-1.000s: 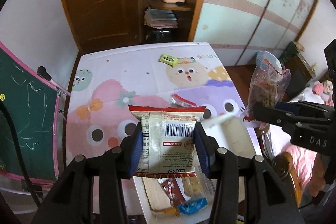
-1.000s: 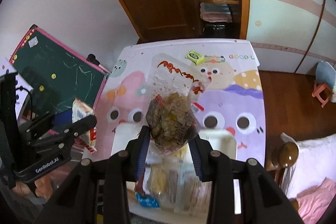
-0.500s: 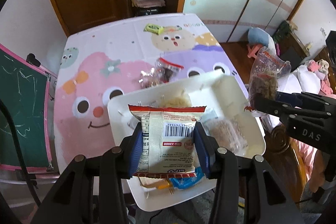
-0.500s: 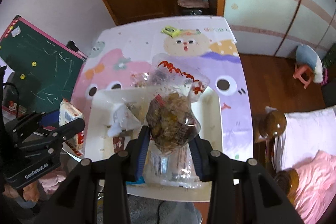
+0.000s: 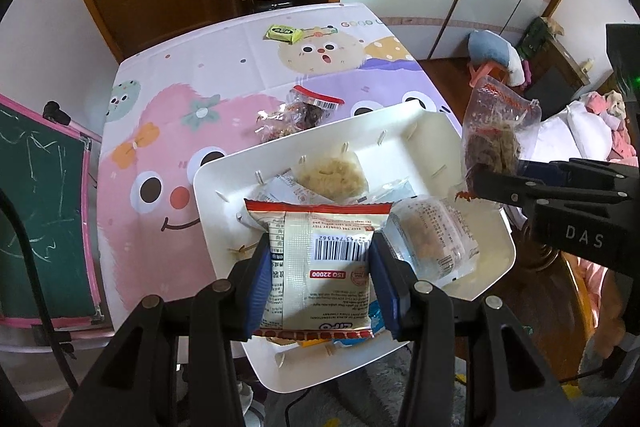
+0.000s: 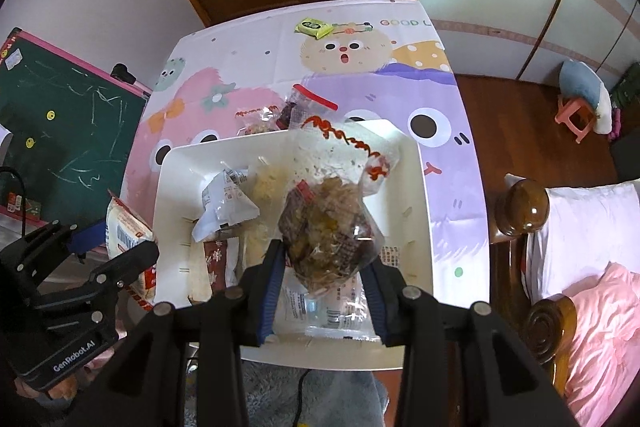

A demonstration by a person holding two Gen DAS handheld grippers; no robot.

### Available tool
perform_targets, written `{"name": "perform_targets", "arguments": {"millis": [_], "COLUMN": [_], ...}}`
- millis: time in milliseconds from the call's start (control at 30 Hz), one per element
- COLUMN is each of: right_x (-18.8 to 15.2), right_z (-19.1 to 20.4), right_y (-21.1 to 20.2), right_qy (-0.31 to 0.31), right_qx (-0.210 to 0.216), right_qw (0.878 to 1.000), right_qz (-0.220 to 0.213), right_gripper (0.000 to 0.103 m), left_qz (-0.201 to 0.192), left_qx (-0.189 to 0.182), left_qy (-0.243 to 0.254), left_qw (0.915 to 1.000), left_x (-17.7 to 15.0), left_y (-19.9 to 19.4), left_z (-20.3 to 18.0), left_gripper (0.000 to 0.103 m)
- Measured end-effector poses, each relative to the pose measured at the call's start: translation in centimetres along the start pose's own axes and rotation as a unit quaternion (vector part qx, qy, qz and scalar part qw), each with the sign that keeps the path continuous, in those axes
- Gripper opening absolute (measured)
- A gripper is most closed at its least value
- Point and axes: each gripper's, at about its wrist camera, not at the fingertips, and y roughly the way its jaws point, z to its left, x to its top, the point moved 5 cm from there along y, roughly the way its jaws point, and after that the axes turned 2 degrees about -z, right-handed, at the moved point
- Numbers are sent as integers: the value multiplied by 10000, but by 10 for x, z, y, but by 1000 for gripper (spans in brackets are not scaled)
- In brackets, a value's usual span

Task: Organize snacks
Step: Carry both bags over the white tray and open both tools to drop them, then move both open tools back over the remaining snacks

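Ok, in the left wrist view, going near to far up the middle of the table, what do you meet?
Barcode snack packet clamped in the left gripper → white tray → clear red-topped snack bags on the tablecloth → yellow-green packet near the far edge.

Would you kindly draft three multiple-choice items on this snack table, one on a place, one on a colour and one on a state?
1. Where does the small yellow-green packet lie?
A. in the tray
B. on the far part of the tablecloth
C. on the floor

2. What colour is the tray?
A. white
B. blue
C. black

3. What is the left gripper doing?
A. standing empty
B. pressing the tablecloth
C. gripping a barcoded snack packet

Answers: 1 B, it sits alone beyond the tray near the far edge; 2 A, its rim and walls are white; 3 C, both blue pads press the packet's sides.
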Motion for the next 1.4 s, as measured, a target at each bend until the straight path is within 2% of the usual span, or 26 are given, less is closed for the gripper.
{"name": "perform_targets", "arguments": {"millis": [100, 133, 167, 233, 300, 333, 633, 933, 1400], "right_x": [0, 0, 1, 1, 1, 2, 0, 1, 11], "right_z": [1, 0, 0, 0, -1, -1, 0, -1, -7], "right_y": [1, 2, 3, 3, 2, 2, 0, -2, 5], "right_qy": [31, 89, 133, 188, 287, 337, 504, 534, 560], "right_qx": [20, 72, 108, 167, 223, 242, 440, 448, 494], "right_qw": [10000, 9999, 9998, 9997, 9993, 9991, 9977, 9976, 9972], "right_qz": [33, 44, 53, 47, 15, 13, 70, 46, 102], "right_gripper": [39, 41, 44, 63, 72, 72, 72, 72, 72], "left_qz": [27, 59, 80, 39, 39, 48, 54, 57, 111], "left_qx": [105, 115, 119, 102, 91, 102, 161, 165, 195], "left_qy": [59, 65, 49, 33, 58, 62, -89, -99, -260], "left_qw": [9999, 9999, 9999, 9999, 9999, 9999, 9998, 9998, 9994], "left_x": [-2, -2, -3, -3, -4, -4, -3, -2, 16], "left_y": [1, 2, 3, 2, 2, 3, 3, 3, 17], "left_z": [0, 0, 0, 1, 0, 1, 8, 9, 11], "left_gripper": [49, 62, 79, 87, 87, 87, 87, 87, 87]}}
